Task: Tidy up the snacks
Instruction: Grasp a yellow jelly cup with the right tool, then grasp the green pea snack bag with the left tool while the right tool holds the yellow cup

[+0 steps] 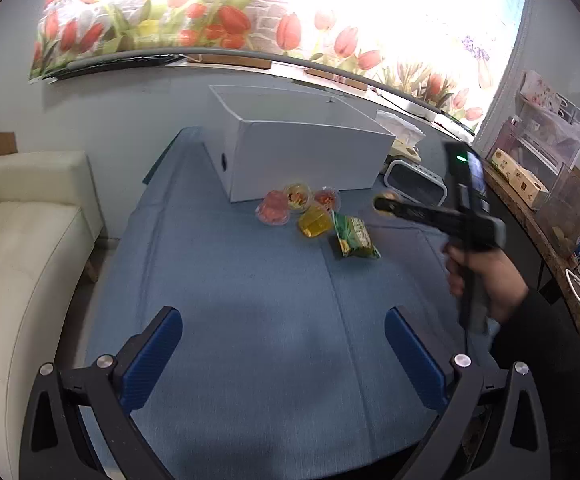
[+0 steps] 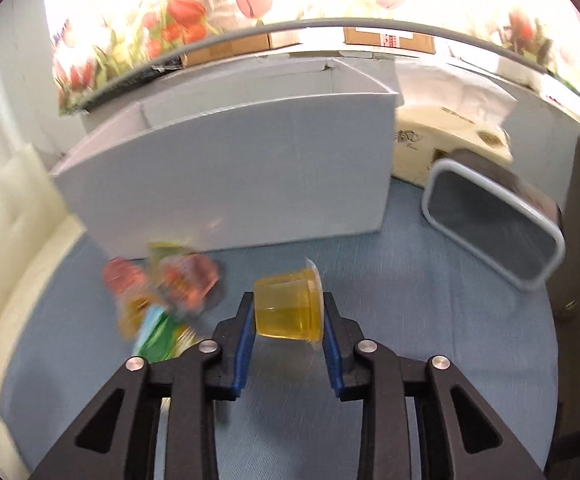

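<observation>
1. Right gripper (image 2: 288,318) pinches a translucent yellow jelly cup (image 2: 287,307), lifted above the blue cloth (image 2: 410,320), before the white open box (image 2: 225,176).
2. Left gripper (image 1: 283,344) spread wide, holding nothing.

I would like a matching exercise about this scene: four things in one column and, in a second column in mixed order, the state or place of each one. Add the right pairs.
Things:
1. left tongs
2. right tongs
3. green snack packet
4. white box

States or places:
A. lying flat on the blue cloth
B. open, holding nothing
C. standing at the far side, top open
D. shut on a yellow jelly cup

Pairs: 1-B, 2-D, 3-A, 4-C
</observation>
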`<state>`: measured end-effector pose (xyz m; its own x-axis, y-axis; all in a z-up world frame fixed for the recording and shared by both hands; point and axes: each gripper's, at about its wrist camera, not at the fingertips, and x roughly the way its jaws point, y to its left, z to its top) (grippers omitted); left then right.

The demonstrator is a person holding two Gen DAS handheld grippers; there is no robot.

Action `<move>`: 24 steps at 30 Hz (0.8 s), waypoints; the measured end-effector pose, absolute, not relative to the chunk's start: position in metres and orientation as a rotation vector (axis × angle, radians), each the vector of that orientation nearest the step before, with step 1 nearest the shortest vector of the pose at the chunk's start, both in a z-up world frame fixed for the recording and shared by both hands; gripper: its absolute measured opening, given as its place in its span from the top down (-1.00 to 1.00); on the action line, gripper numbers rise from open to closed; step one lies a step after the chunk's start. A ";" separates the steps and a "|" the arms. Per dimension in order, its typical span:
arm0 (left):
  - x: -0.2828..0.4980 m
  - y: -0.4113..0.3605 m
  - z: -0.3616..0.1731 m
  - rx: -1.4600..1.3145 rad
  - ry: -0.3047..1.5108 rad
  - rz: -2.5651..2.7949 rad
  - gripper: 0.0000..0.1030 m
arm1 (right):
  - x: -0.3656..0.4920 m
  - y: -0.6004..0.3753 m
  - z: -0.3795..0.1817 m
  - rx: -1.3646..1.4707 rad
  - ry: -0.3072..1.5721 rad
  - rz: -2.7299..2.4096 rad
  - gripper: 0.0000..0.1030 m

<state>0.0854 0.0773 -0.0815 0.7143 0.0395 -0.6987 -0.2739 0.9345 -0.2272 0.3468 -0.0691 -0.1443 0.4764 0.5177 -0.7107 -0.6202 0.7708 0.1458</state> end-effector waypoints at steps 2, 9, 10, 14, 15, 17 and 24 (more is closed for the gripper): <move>0.103 0.078 -0.085 -0.324 0.771 0.177 -1.00 | 0.334 -0.083 -0.141 -0.132 0.809 0.710 0.36; 0.176 0.050 -0.103 -0.316 0.831 0.169 -1.00 | 0.286 -0.134 -0.137 -0.078 0.807 0.724 0.36; 0.189 0.043 -0.107 -0.309 0.839 0.179 -1.00 | 0.286 -0.140 -0.136 -0.071 0.806 0.722 0.36; 0.234 0.023 -0.122 -0.282 0.862 0.208 -1.00 | 0.255 -0.173 -0.133 -0.024 0.819 0.716 0.36; 0.243 0.018 -0.126 -0.270 0.871 0.223 -1.00 | 0.251 -0.179 -0.133 -0.006 0.829 0.719 0.36; 0.261 0.011 -0.138 -0.259 0.905 0.243 -1.00 | 0.236 -0.195 -0.130 0.012 0.837 0.714 0.36; 0.289 -0.001 -0.164 -0.235 0.958 0.352 -0.54 | 0.205 -0.223 -0.130 0.020 0.842 0.714 0.36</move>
<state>0.2893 -0.0014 -0.1641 0.5251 0.1888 -0.8299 -0.3942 0.9182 -0.0405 0.2045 -0.2234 -0.1297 0.4505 0.5849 -0.6745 -0.5696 0.7700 0.2873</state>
